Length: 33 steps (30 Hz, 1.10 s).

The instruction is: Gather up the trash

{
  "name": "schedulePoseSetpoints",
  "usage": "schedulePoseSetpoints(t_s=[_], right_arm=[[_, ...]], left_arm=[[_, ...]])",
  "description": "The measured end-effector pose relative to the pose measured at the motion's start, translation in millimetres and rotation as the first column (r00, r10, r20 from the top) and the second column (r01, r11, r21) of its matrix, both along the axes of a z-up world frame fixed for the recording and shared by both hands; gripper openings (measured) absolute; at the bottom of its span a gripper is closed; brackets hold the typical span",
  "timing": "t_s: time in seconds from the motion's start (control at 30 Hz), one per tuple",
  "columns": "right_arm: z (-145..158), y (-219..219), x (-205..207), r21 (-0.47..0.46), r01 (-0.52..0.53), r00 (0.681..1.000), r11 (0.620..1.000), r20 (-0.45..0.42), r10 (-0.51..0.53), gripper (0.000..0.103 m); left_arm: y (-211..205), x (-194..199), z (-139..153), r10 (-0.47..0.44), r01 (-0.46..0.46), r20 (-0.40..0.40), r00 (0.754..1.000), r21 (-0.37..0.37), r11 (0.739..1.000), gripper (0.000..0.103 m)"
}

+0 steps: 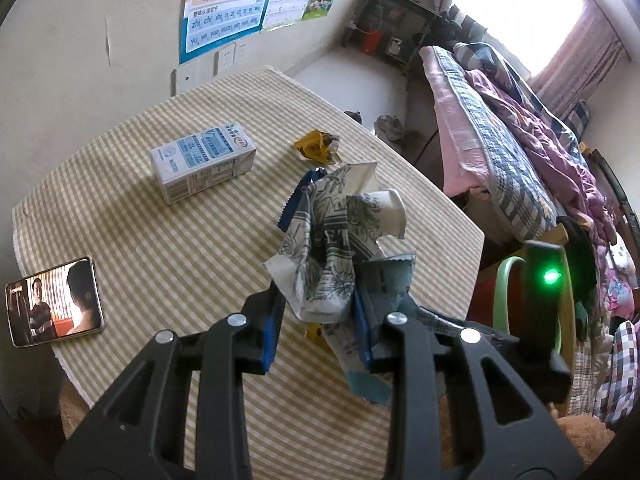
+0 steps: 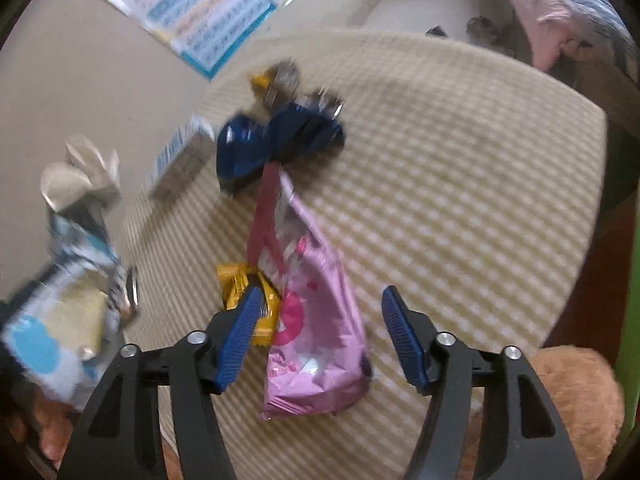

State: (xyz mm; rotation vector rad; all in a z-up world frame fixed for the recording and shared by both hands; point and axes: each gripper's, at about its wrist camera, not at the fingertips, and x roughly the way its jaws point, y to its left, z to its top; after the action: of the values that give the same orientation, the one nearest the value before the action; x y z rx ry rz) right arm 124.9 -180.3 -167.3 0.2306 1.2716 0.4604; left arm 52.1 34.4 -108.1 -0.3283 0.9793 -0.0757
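Observation:
My left gripper is shut on a crumpled printed white-and-teal wrapper, held above the striped table. The same wrapper shows blurred at the left of the right wrist view. My right gripper is open over a pink snack bag lying between its fingers. A yellow wrapper lies by the left finger. A dark blue wrapper lies farther off. A milk carton and a yellow-brown wrapper lie on the table.
A phone with a video playing lies at the table's left edge. A bed with bedding stands to the right. A green chair back and a brown plush thing are near the table's near edge.

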Motion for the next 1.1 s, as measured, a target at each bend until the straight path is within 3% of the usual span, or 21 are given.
schedulePoseSetpoints(t_s=[0.03, 0.13, 0.27, 0.67, 1.1], right_arm=[[-3.2, 5.5, -1.0, -0.018, -0.023, 1.0, 1.0, -0.01, 0.023, 0.043], [-3.9, 14.7, -7.7, -0.023, -0.064, 0.998, 0.998, -0.011, 0.064, 0.036], [12.9, 6.1, -15.9, -0.01, -0.033, 0.999, 0.999, 0.042, 0.033, 0.031], [58.6, -48.5, -42.5, 0.048, 0.138, 0.978, 0.989, 0.148, -0.144, 0.031], [75.2, -90.3, -62.2, 0.119, 0.241, 0.956, 0.963, 0.141, -0.257, 0.032]], left_arm=[[0.1, 0.0, -0.2, 0.001, -0.001, -0.001, 1.0, 0.0, 1.0, 0.029], [-0.5, -1.0, -0.4, 0.005, -0.005, -0.005, 1.0, -0.005, 1.0, 0.029], [-1.1, -1.7, -1.7, 0.005, -0.005, -0.009, 1.0, -0.01, 1.0, 0.029], [-9.5, -1.9, 1.7, -0.015, 0.015, 0.002, 1.0, -0.007, 1.0, 0.029], [-38.0, 0.7, 6.3, -0.08, 0.08, 0.006, 0.997, -0.005, 0.997, 0.029]])
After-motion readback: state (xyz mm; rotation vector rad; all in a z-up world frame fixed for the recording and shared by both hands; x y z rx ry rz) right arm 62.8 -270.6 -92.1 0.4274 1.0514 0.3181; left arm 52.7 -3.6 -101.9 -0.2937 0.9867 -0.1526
